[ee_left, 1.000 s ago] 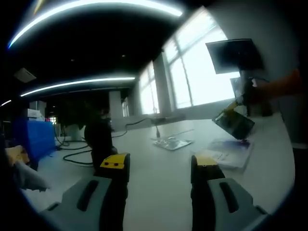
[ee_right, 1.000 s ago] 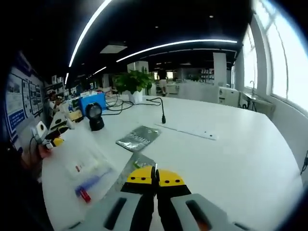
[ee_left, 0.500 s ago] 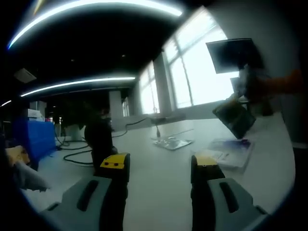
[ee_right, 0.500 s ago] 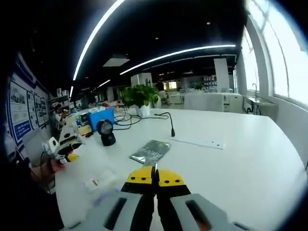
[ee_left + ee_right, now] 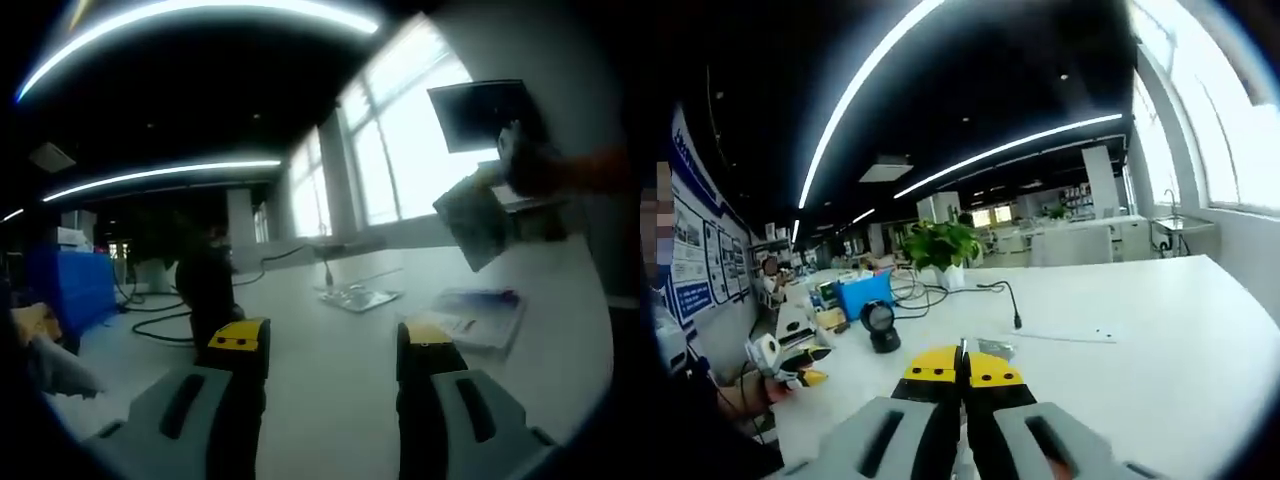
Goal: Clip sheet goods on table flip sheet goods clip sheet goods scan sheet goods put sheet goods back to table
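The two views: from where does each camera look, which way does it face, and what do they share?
Left gripper view: rides the left tool, jaws apart, facing along the white table toward the windows; the right tool lifts a sheet pack.
Right gripper view: rides the right tool, jaws closed, looking across the table into the office; the left tool shows.
Shared: table, black scanner, flat silver pack.

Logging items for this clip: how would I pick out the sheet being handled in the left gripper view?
Start at the bright windows behind the white table. At the right, below a dark monitor, the right gripper holds a dark grey sheet in the air, tilted. The silvery packet and the blue-printed bag lie flat on the table.
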Demonstrator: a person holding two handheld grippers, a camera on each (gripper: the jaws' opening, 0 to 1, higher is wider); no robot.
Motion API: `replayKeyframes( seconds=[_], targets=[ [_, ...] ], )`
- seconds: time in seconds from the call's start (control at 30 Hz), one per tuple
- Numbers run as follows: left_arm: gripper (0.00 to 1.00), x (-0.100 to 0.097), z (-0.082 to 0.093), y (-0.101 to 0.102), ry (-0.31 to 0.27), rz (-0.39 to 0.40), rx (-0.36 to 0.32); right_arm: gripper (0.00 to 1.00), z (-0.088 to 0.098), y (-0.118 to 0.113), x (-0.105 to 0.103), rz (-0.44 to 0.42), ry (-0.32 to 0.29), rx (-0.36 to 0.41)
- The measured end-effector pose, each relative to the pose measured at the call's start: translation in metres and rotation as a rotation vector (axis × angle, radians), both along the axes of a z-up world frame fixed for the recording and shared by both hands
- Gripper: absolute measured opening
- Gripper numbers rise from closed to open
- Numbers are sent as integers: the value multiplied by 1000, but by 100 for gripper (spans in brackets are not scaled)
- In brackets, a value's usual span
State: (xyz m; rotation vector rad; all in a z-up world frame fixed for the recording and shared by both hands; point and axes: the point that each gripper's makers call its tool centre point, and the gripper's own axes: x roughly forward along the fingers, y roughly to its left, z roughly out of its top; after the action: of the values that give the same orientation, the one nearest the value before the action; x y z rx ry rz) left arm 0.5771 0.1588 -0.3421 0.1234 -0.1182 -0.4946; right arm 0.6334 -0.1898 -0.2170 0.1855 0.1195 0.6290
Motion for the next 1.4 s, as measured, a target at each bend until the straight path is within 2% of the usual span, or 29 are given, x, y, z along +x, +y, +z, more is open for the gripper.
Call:
replayKeyframes(
  seconds=[0.1, 0.23, 0.5, 0.7, 0.87, 0.97, 1.0, 1.1, 1.4],
  targets=[
    [43, 0, 0, 0, 0, -1, -1, 0, 12, 3, 4, -26, -24, 50],
    [43, -1, -1, -1, 1, -6, 6, 0, 23, 15, 8, -65, -56, 74],
    [43, -2, -1, -2, 3, -9, 6, 0, 37, 36, 32, -171, -66, 149],
    [43, -1, -2, -1, 11, -9, 4, 0, 45, 61, 49, -193, -101, 150],
    [43, -1, -2, -1, 13, -9, 1, 0, 43, 75, 60, -204, -111, 142],
    [43, -1, -2, 1, 15, -2, -8, 0, 40, 87, 66, -186, -90, 155],
    [43, -1, -2, 1, 17, 0, -12, 0, 40, 89, 68, -196, -101, 135],
    [43, -1, -4, 0, 21, 1, -5, 0, 43, 99, 72, -197, -129, 115],
    [43, -1, -2, 2, 16, 5, -10, 0, 52, 122, 76, -210, -155, 132]
  ],
)
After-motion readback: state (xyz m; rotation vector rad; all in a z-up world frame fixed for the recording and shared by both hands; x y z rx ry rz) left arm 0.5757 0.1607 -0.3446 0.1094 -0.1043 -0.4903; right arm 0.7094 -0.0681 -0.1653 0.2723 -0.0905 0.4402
